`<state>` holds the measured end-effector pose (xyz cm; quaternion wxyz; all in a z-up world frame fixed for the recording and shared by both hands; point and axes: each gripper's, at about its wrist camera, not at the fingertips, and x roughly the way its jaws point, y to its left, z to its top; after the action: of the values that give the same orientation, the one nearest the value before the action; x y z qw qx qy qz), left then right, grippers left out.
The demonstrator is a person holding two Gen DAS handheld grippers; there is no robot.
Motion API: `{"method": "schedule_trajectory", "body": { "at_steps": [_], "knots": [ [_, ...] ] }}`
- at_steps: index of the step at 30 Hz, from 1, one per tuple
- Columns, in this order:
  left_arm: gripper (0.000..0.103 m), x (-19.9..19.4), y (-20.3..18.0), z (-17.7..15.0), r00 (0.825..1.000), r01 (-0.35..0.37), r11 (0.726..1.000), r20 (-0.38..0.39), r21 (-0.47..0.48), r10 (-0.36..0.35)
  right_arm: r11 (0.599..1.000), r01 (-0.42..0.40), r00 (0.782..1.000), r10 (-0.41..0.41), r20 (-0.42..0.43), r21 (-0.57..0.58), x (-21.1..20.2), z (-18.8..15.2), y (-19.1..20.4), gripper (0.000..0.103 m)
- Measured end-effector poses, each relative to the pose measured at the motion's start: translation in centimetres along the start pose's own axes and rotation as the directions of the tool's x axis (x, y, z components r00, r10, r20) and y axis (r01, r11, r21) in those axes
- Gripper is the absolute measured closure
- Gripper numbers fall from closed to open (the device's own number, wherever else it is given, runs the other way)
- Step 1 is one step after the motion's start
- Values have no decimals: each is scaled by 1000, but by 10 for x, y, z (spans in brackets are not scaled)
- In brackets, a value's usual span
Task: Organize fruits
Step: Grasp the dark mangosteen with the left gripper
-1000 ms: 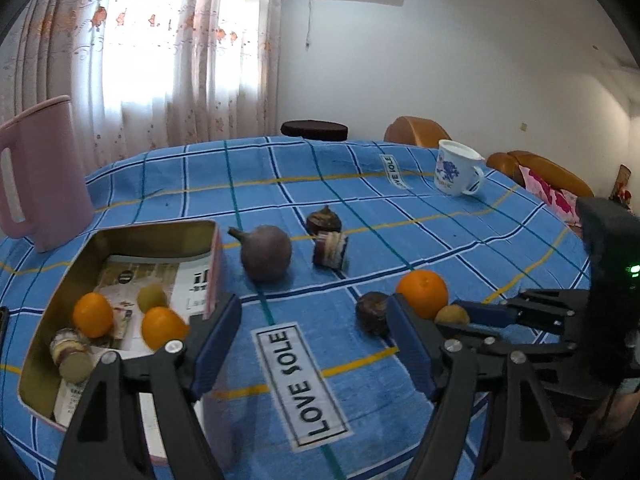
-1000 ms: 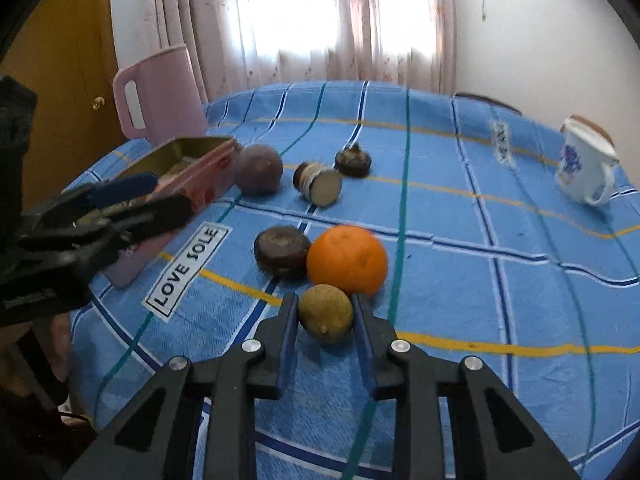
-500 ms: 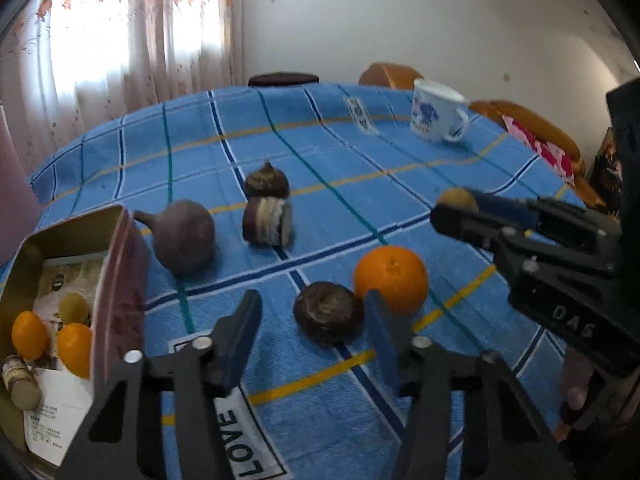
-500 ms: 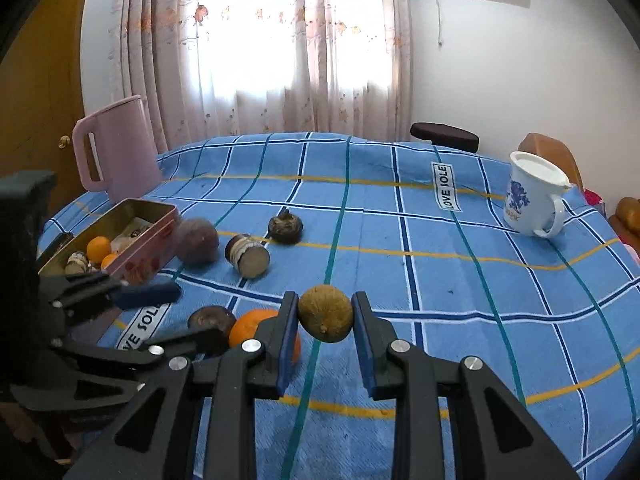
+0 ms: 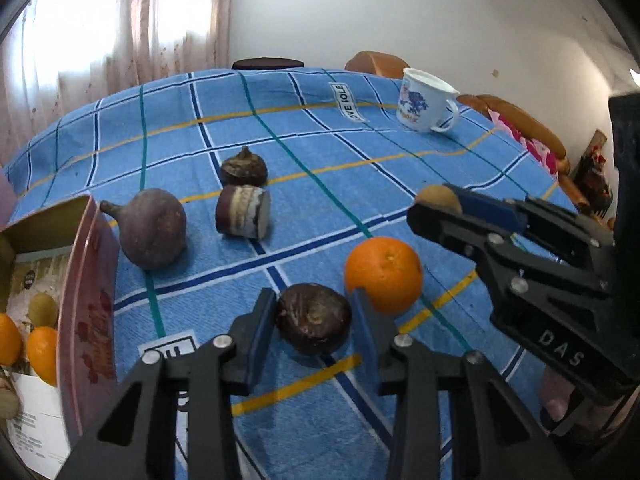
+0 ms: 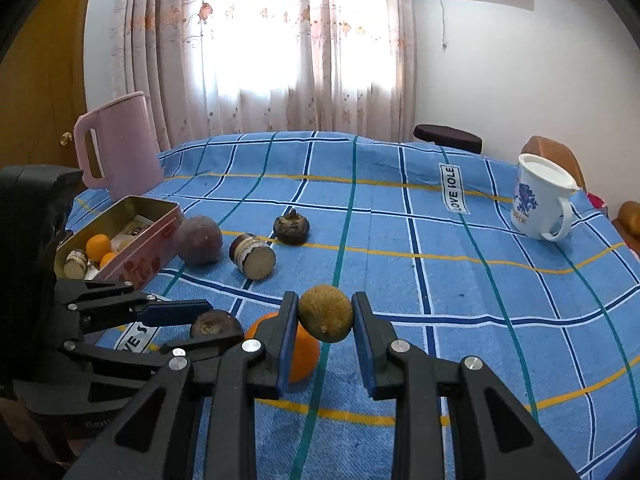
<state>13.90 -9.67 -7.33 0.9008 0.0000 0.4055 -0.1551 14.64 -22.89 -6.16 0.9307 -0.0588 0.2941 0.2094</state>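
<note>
Gripping dark round fruit, left tongs; right tongs holding brownish-green fruit aloft.

Left gripper fingers clamped, tilted down; right gripper clamped, raised.

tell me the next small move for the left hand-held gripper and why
Probably lift. The left hand-held gripper has its pads against the sides of the dark brown round fruit, which rests on the blue checked tablecloth touching the orange. Raising it straight up should clear the orange before carrying it to the pink metal tin.
</note>
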Motion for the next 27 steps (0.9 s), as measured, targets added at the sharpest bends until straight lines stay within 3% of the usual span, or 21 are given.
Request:
{"method": "schedule_trajectory", "body": {
  "at_steps": [4,10,18,27],
  "knots": [
    [63,-3,0,-1,1000,-5,1000,8,6,5,1000,-5,1000,5,15,11,-3,0,-3,75],
    [63,-17,2,-3,996,-27,1000,82,-5,27,1000,-30,997,29,67,9,-12,-1,-2,75],
    [63,-37,2,-4,977,-93,996,191,-13,94,998,-64,991,64,117,-2,-22,-1,0,75],
    [63,-49,2,-7,958,-128,991,255,-27,131,997,-77,985,77,155,-7,-29,-3,0,75]
  ]
}}
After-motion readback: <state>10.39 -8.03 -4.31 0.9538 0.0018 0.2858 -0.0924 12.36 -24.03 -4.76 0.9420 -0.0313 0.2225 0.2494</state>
